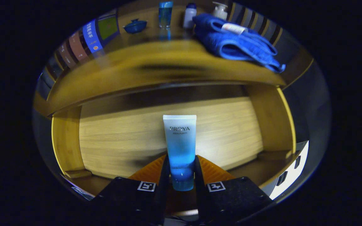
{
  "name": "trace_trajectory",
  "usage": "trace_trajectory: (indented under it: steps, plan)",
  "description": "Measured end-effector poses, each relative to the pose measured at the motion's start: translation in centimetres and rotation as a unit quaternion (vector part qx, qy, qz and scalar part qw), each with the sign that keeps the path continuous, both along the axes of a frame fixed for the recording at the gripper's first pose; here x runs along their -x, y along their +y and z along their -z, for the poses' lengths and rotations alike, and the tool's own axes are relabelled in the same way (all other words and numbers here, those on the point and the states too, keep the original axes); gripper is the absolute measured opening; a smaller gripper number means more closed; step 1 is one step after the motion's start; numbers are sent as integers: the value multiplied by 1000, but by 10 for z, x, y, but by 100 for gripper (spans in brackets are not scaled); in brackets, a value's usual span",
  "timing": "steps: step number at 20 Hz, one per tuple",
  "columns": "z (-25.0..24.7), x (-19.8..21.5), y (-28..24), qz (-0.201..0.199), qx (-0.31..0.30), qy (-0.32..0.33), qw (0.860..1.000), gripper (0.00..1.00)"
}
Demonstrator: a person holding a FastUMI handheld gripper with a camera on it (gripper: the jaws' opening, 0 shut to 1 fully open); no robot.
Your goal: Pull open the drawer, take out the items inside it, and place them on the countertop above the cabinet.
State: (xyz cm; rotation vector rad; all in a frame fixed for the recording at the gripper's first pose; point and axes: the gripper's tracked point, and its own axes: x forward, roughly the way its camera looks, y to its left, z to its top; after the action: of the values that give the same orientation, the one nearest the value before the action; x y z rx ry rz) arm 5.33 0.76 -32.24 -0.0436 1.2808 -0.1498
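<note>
My gripper is shut on a white-and-blue cosmetic tube, both fingers pressing its lower blue end near the cap. The tube stands up between the fingers, over the pale wooden floor of the open drawer. Beyond the drawer runs the wooden countertop of the cabinet.
On the countertop lie a folded blue towel, a blue lidded bowl, a blue bottle, a white bottle and a pump dispenser. Books stand at its left. The drawer's side walls flank the tube.
</note>
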Motion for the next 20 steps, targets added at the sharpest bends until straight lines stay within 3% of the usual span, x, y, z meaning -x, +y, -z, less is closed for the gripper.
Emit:
trace_trajectory:
  steps: [5, 9, 20]
  plan:
    - [-75, 18, 15, 6, 13, -38, 999, 45]
    - [-114, -20, 31, -12, 12, -74, 997, 44]
    - [-77, -118, 43, -40, -30, -44, 998, 45]
